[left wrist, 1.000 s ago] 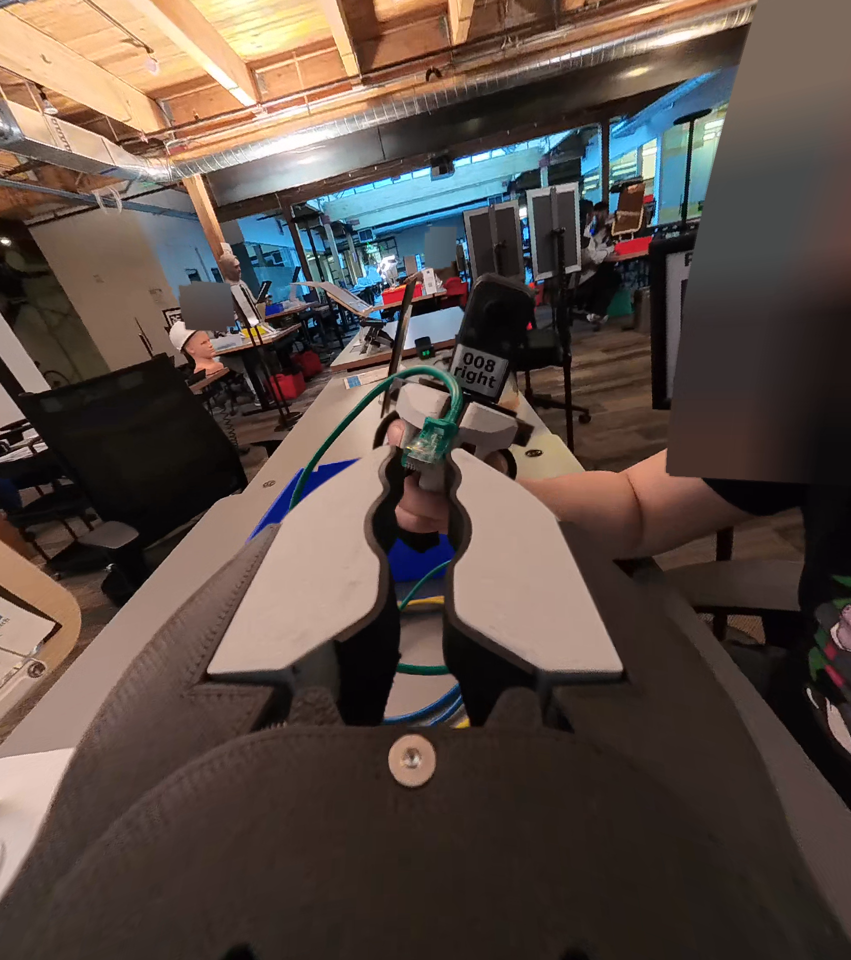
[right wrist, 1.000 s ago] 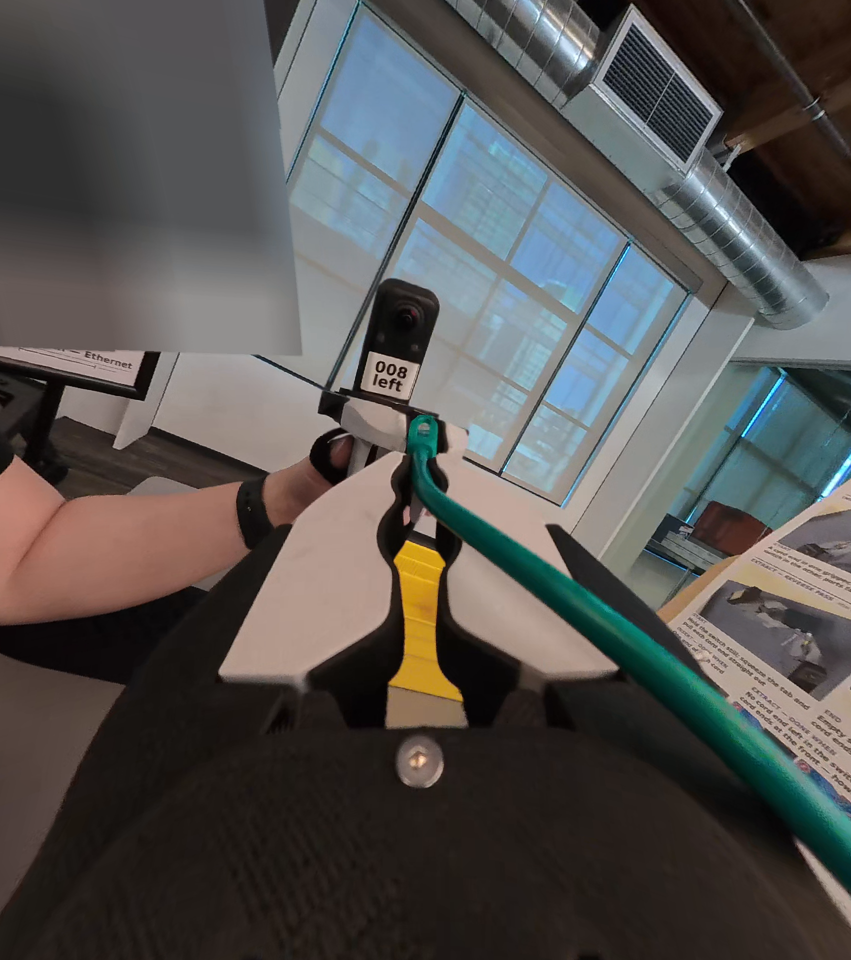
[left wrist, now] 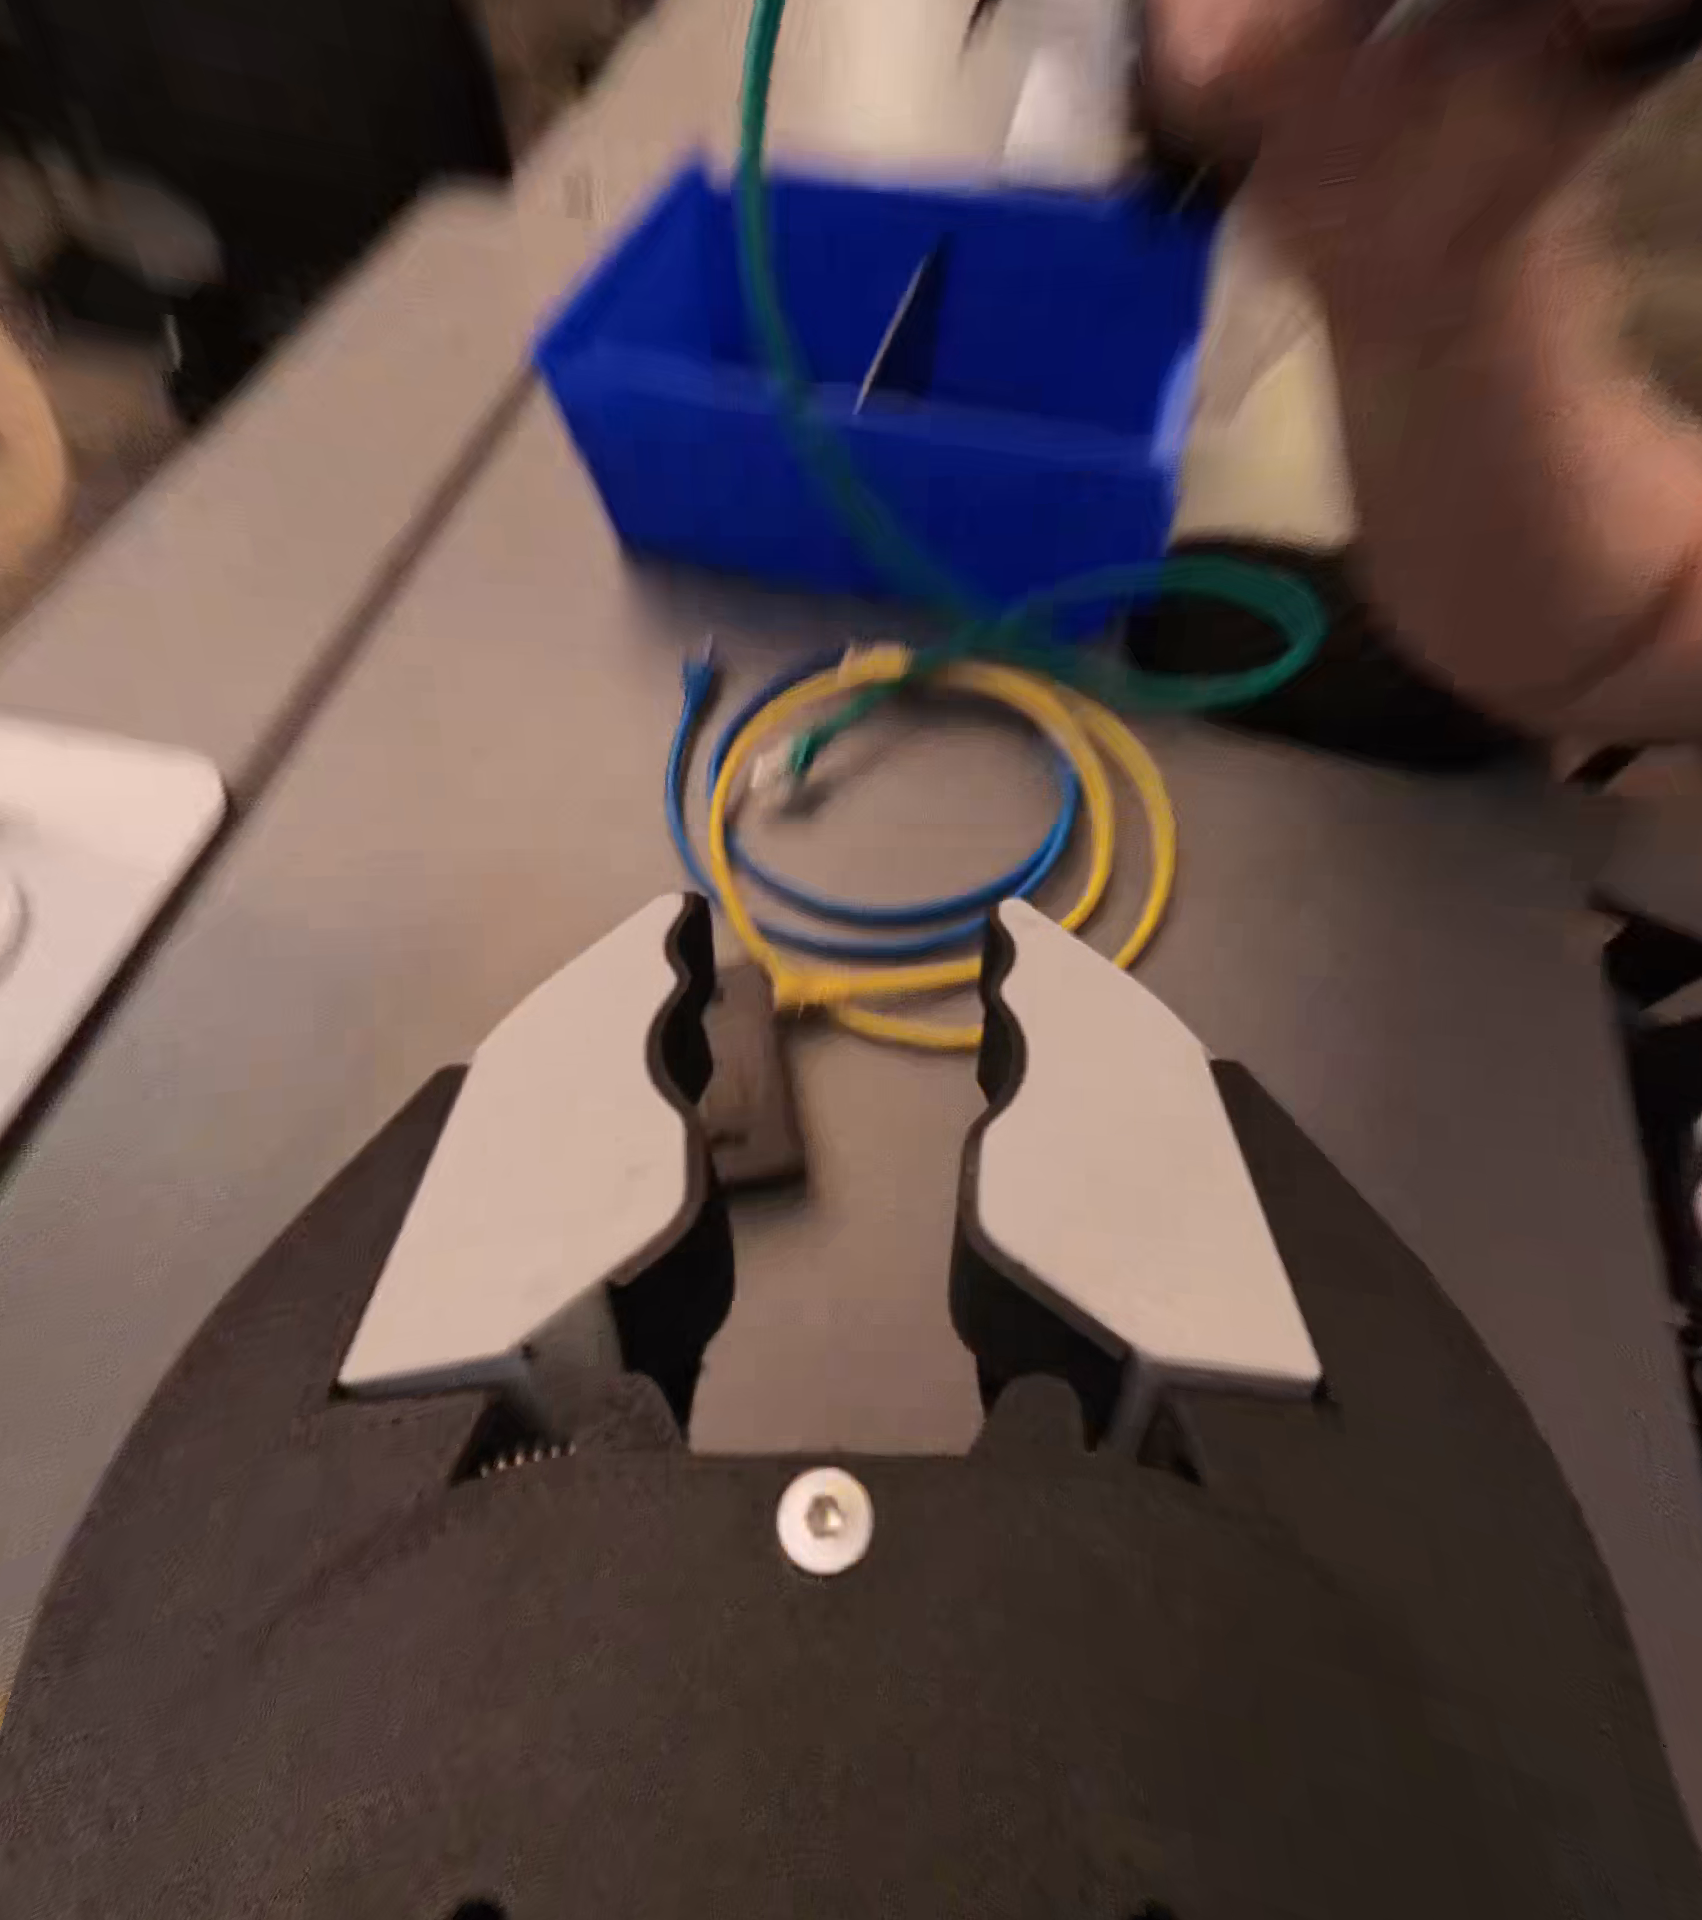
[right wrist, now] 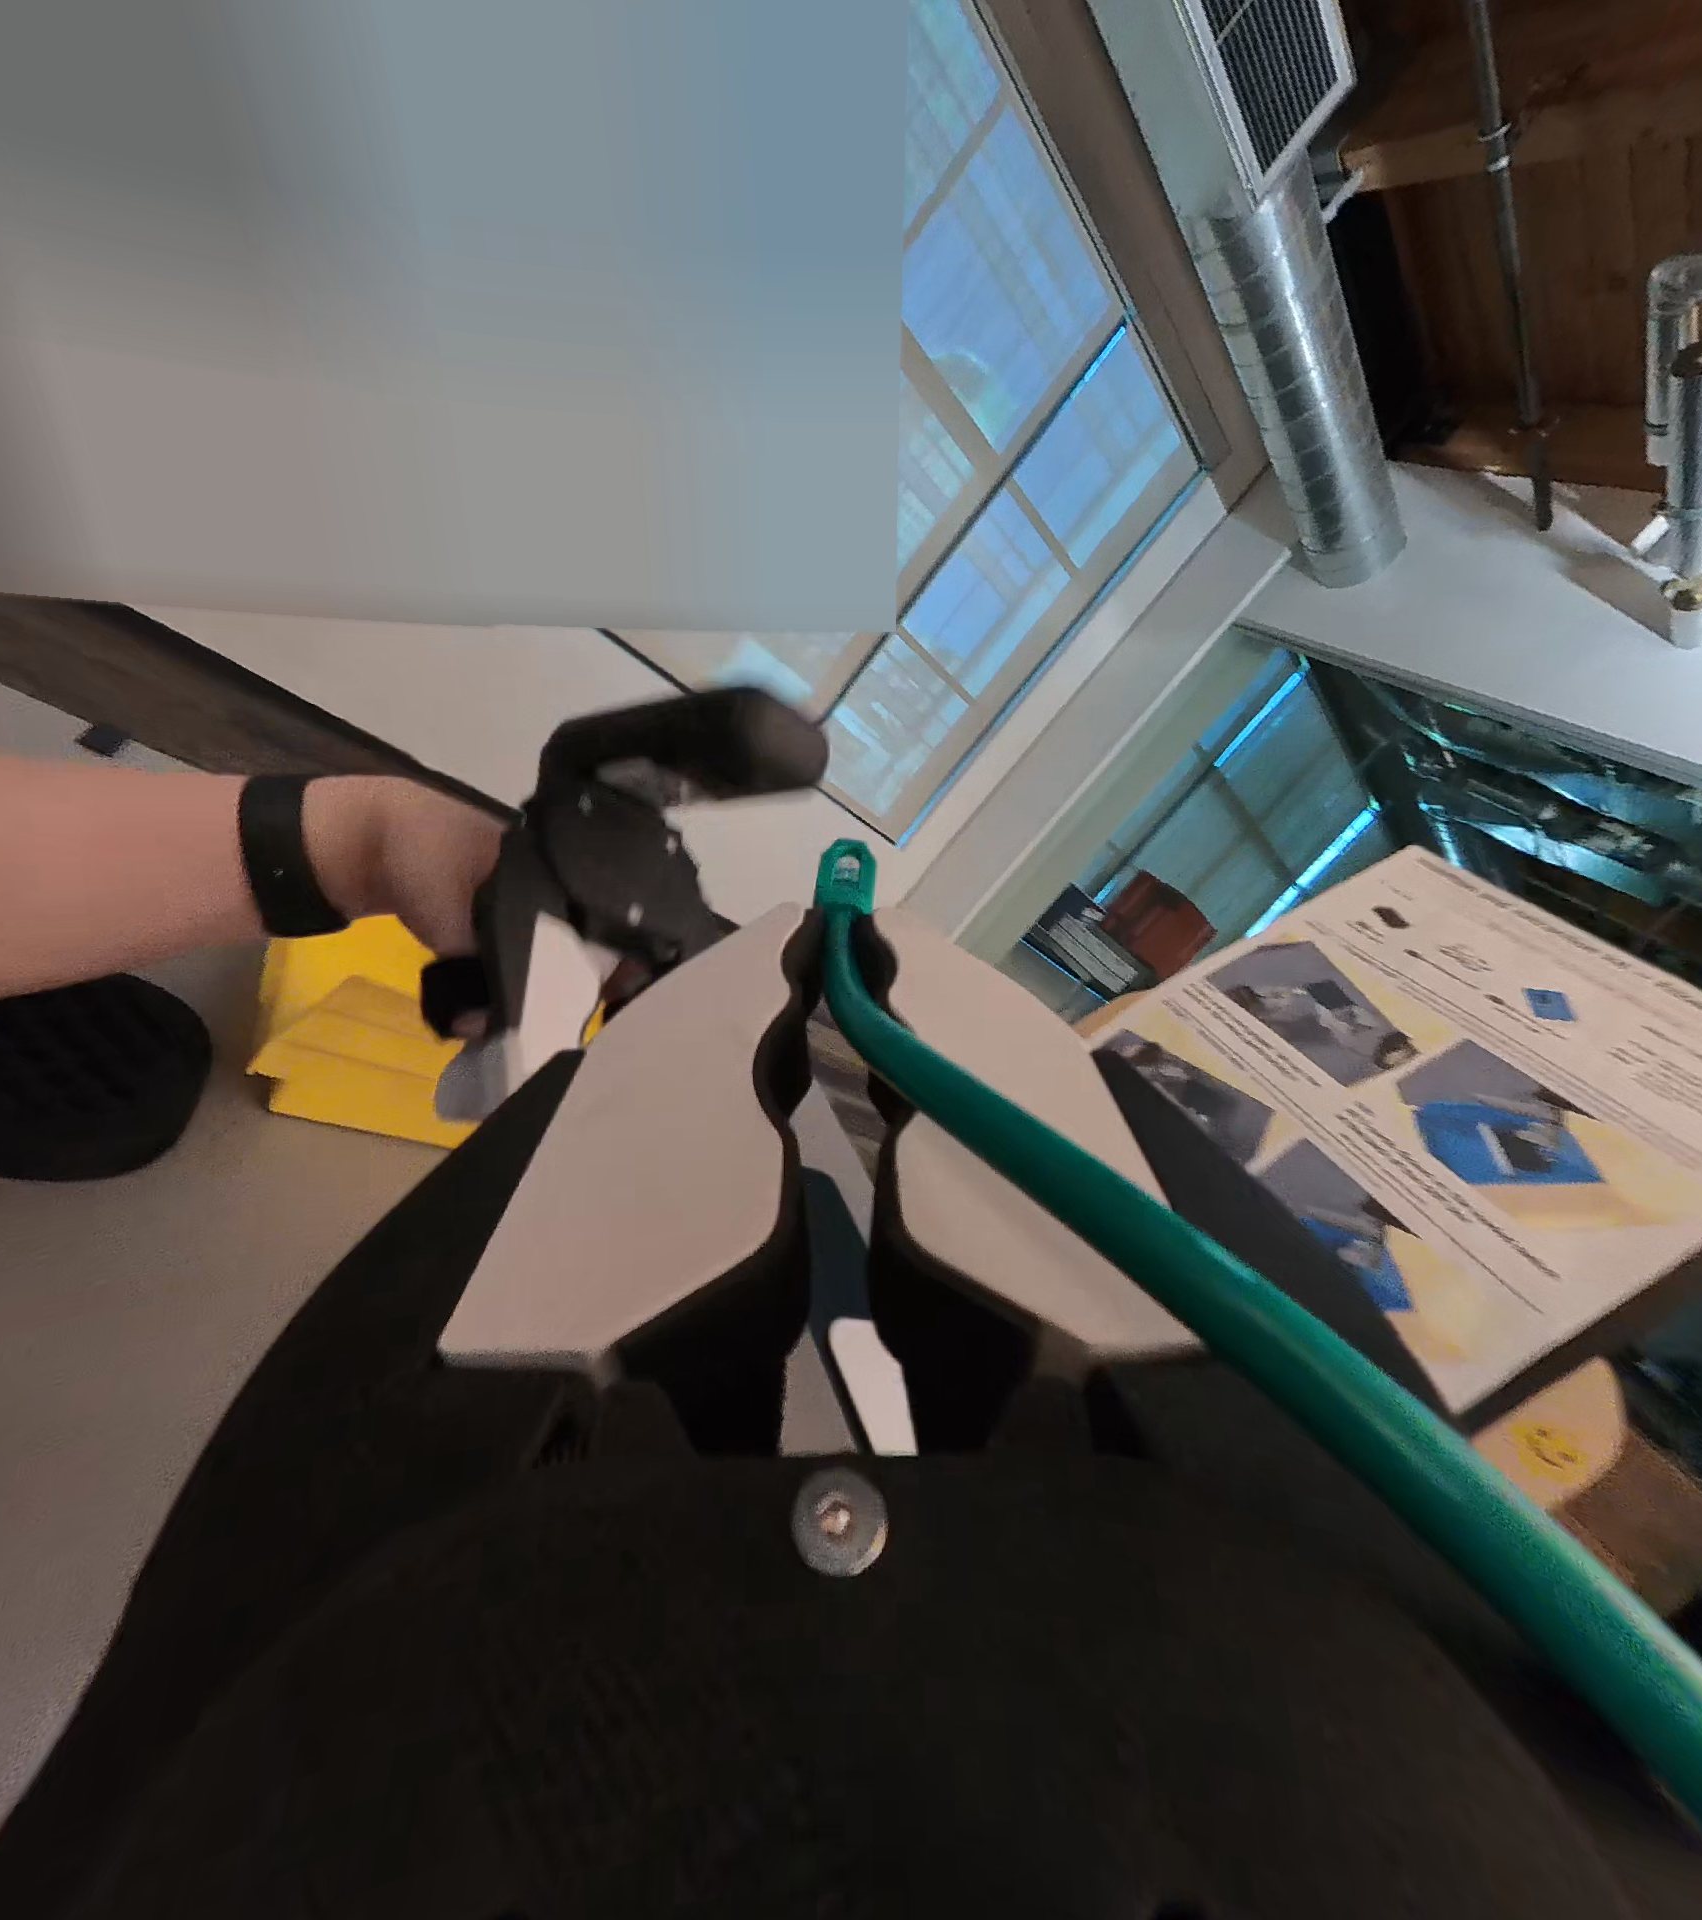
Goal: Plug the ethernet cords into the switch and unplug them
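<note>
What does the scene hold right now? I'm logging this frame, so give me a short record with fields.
left gripper: open, empty, aimed down at the table
right gripper: shut on green cord just behind its plug
yellow cord: coiled on the table
blue cord: coiled with the yellow one
blue bin: behind the coils
switch: small dark box by the left finger, blurred, uncertain

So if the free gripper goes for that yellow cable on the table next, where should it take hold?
Probably at the yellow cable's plug end, lying nearest the open left gripper. Come down from above, fingers either side of the stiff boot behind the plug: the cable lies coiled flat with the blue cable, so the loops would be hard to separate.
</note>
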### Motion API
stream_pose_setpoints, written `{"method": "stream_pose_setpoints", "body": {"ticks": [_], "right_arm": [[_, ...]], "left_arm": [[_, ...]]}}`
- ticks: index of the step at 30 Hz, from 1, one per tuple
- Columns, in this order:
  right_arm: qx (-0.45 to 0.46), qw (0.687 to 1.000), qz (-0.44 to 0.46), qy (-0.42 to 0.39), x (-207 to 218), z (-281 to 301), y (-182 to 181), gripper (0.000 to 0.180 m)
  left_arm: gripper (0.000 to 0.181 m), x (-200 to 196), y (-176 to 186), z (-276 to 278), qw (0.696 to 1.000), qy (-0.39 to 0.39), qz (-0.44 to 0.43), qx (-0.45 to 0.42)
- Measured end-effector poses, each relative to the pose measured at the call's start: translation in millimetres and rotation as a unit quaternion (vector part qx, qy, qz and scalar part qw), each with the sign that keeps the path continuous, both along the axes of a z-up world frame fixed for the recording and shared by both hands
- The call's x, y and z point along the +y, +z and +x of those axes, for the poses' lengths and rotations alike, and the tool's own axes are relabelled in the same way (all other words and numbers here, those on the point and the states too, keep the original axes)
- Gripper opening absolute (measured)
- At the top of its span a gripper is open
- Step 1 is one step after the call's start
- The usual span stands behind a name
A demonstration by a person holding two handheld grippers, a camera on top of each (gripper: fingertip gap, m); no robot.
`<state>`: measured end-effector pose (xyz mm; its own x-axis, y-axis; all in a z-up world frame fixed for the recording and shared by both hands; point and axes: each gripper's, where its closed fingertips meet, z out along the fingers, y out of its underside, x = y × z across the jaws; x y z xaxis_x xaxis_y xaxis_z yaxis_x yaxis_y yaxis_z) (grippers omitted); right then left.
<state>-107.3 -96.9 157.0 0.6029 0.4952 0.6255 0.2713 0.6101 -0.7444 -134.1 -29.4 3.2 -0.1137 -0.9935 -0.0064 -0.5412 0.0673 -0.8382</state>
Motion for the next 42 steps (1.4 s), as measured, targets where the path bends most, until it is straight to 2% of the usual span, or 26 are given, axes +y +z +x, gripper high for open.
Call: {"method": "stream_pose_setpoints", "body": {"ticks": [2,3,7,9,13,15,20,22,23,25,28,33,37,42], "right_arm": [[-0.006,1.000,0.008,-0.022,-3,11,7,0.006],[-0.009,0.999,0.010,-0.030,-4,15,9,0.006],[-0.010,0.999,0.018,-0.050,-10,29,19,0.006],[-0.009,0.998,0.019,-0.052,-13,33,21,0.006],[-0.007,0.998,0.025,-0.056,-16,38,25,0.006],[-0.007,0.998,0.028,-0.058,-17,39,26,0.006],[-0.014,0.997,0.029,-0.064,-17,39,25,0.006],[-0.017,0.997,0.028,-0.066,-16,39,24,0.006],[-0.018,0.997,0.027,-0.068,-16,39,23,0.006],[-0.023,0.997,0.026,-0.072,-14,39,22,0.006],[-0.025,0.996,0.023,-0.078,-12,40,21,0.006],[-0.031,0.995,-0.009,-0.097,2,40,11,0.006],[-0.057,0.981,-0.021,-0.186,22,42,2,0.006],[-0.066,0.979,-0.065,-0.181,3,21,6,0.006]], "left_arm": [[0.049,6,-41,8,0.997,0.005,-0.025,0.074],[0.056,11,-61,9,0.993,0.010,-0.028,0.110],[0.069,48,-131,-6,0.965,0.075,0.033,0.251],[0.075,48,-148,-5,0.958,0.080,0.009,0.276],[0.075,52,-164,-2,0.952,0.095,-0.004,0.292],[0.061,51,-164,-1,0.952,0.093,-0.003,0.291],[0.061,52,-165,-1,0.950,0.099,0.002,0.295],[0.068,51,-166,2,0.954,0.100,0.005,0.284],[0.062,51,-165,4,0.955,0.097,0.006,0.282],[0.061,53,-165,5,0.952,0.098,0.003,0.288],[0.061,61,-163,10,0.949,0.142,-0.040,0.277],[0.061,74,-123,25,0.958,0.197,-0.145,0.150],[0.060,79,-90,23,0.957,0.207,-0.188,0.078],[0.060,87,-48,19,0.948,0.223,-0.228,-0.012]]}}
